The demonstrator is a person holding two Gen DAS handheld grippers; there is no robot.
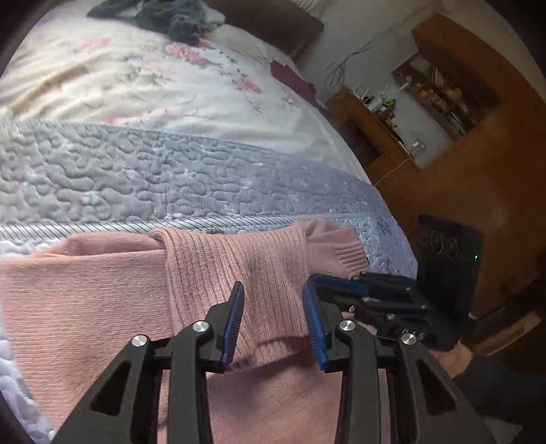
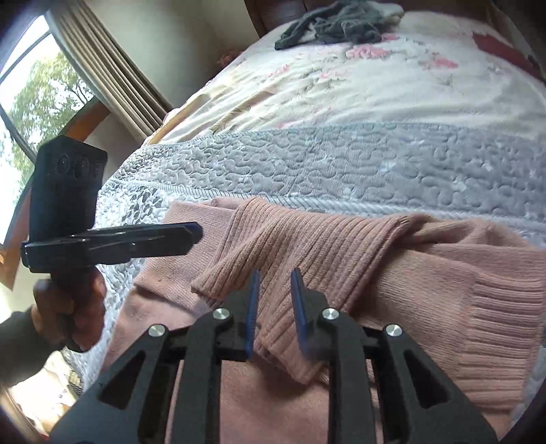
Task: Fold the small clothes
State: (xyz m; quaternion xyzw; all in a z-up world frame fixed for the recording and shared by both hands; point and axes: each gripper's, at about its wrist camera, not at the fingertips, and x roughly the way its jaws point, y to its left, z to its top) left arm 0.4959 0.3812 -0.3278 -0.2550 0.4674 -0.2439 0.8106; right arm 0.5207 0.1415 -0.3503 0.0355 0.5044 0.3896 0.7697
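Observation:
A pink knit sweater (image 1: 102, 300) lies flat on the near end of the bed, with a ribbed sleeve (image 1: 232, 259) folded across its body. My left gripper (image 1: 273, 286) hovers open just above that sleeve, and nothing is between its blue pads. In the right wrist view the ribbed sleeve (image 2: 307, 239) crosses the sweater (image 2: 460, 280). My right gripper (image 2: 275, 273) stands open over the sleeve with a narrower gap, and the cuff end lies below its fingers. Each gripper shows side-on in the other view: the right gripper (image 1: 344, 283) and the left gripper (image 2: 191, 232), which a hand (image 2: 71, 307) holds.
The bed carries a grey quilted cover (image 1: 153, 177) and a floral sheet (image 1: 170, 92). A heap of dark clothes (image 1: 170, 17) (image 2: 334, 24) lies at its far end. Wooden furniture (image 1: 375, 133) stands off the bed's right side. A window and curtain (image 2: 102, 65) are on the left.

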